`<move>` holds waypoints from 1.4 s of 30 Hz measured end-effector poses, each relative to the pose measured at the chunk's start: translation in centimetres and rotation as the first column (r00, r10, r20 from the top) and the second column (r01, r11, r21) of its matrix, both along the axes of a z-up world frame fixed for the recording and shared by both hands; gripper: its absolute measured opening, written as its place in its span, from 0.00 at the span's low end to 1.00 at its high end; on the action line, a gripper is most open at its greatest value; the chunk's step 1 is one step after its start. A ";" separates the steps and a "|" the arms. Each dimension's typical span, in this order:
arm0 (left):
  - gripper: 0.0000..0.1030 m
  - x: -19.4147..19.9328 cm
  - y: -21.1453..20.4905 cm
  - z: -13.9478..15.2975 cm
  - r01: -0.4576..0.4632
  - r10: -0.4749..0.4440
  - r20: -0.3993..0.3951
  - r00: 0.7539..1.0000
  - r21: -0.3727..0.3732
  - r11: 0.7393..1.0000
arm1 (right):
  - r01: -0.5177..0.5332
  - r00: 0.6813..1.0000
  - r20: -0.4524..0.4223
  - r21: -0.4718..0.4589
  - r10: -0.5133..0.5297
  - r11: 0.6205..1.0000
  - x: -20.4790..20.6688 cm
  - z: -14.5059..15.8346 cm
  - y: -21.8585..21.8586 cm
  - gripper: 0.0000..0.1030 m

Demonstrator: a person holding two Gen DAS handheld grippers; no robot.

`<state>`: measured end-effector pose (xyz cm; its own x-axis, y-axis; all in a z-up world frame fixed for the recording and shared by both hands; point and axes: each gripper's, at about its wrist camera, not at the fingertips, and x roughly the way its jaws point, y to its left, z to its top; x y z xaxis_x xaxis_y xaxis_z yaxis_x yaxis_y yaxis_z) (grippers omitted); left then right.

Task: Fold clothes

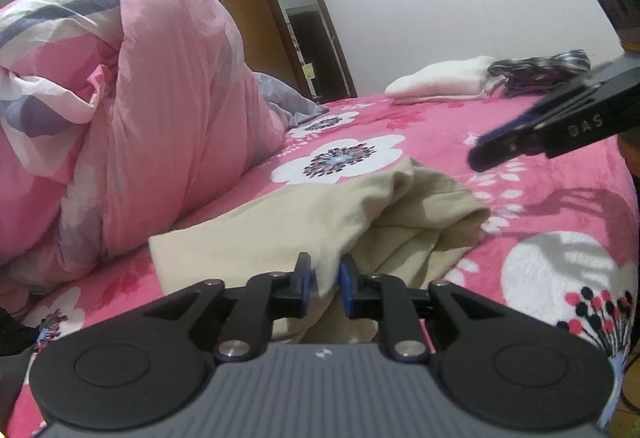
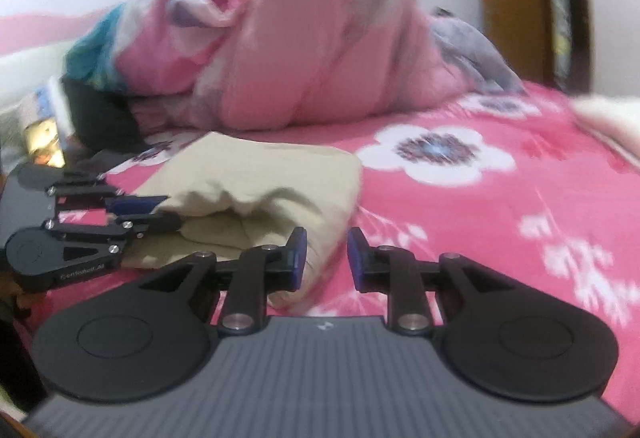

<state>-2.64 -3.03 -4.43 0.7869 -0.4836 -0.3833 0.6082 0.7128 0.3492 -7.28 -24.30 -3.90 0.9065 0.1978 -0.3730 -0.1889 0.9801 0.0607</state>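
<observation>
Left tool (image 1: pixel 326 284) pinching beige garment (image 1: pixel 280 226)

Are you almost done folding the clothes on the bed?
Partway. The beige garment is already doubled into a thick bundle on the pink bedspread. The left tongs are pinching its near edge; the right tongs are open beside it, holding nothing. Left: the white garment and the plaid garment heaped at the far end look unfolded.

Left claw (image 1: pixel 327 280) pinches cloth between its fingers; right claw (image 2: pixel 327 254) hangs parted, holding nothing.
</observation>
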 end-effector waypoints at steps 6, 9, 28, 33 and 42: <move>0.23 -0.2 0.0 -0.2 -0.037 0.037 0.003 0.999 0.023 0.999 | -0.047 0.999 -0.006 -0.233 0.047 0.971 2.5 -1.6 2.9 0.40; 0.23 -0.3 -0.2 -0.5 -0.040 0.040 0.018 0.999 0.046 0.998 | -0.028 0.999 0.008 -0.258 0.031 0.966 2.6 -1.8 3.4 0.32; 0.37 -2.8 3.3 1.7 -0.073 0.071 -0.020 0.997 -0.075 0.995 | -0.027 0.999 -0.040 -0.106 0.023 0.994 0.2 0.9 -2.3 0.49; 0.37 -3.2 5.9 3.3 -0.187 0.167 -0.101 0.981 -0.240 0.953 | -0.105 0.992 0.067 -0.027 0.107 0.994 1.5 4.8 -0.9 0.47; 0.33 0.9 5.2 2.5 -0.336 0.290 -0.214 0.933 -0.227 0.914 | -0.189 0.970 -0.133 0.099 0.202 0.977 6.8 -1.0 2.0 0.22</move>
